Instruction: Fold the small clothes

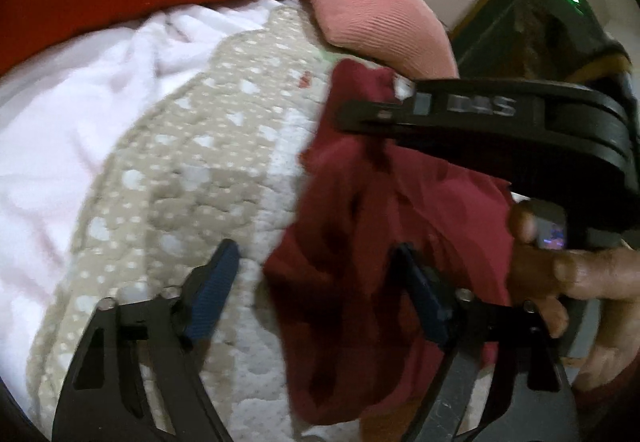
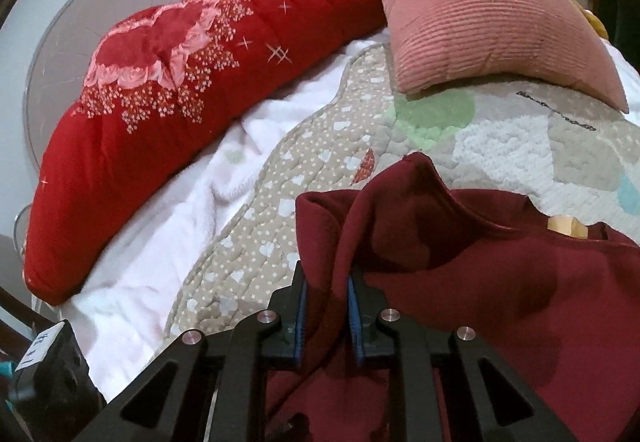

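A quilted bedspread (image 2: 280, 234), beige with pale dots and hearts, covers most of the bed, with a white fleecy blanket (image 2: 224, 178) rumpled along its far edge. Beyond that lies a long red quilted bolster (image 2: 168, 90) printed with pink roses and small flowers, its end meeting a ribbed pink cushion (image 2: 476, 26) propped at the head of the bed. On the near side of the bedspread, a dark maroon garment (image 2: 500, 282) (its exact type cannot be told) is partly lifted off the quilt, one edge raised into a peak. The right gripper (image 2: 326, 310) is clamped on a fold of that maroon cloth, its blue-lined pads pressed against the fabric from both sides. In the left wrist view, the left gripper (image 1: 320, 282) stands spread wide beside the same garment (image 1: 400, 242): one finger is over bare quilt, the other is against the cloth, and nothing is pinched between them. A person's hand (image 1: 580, 282) holds the right tool's handle.
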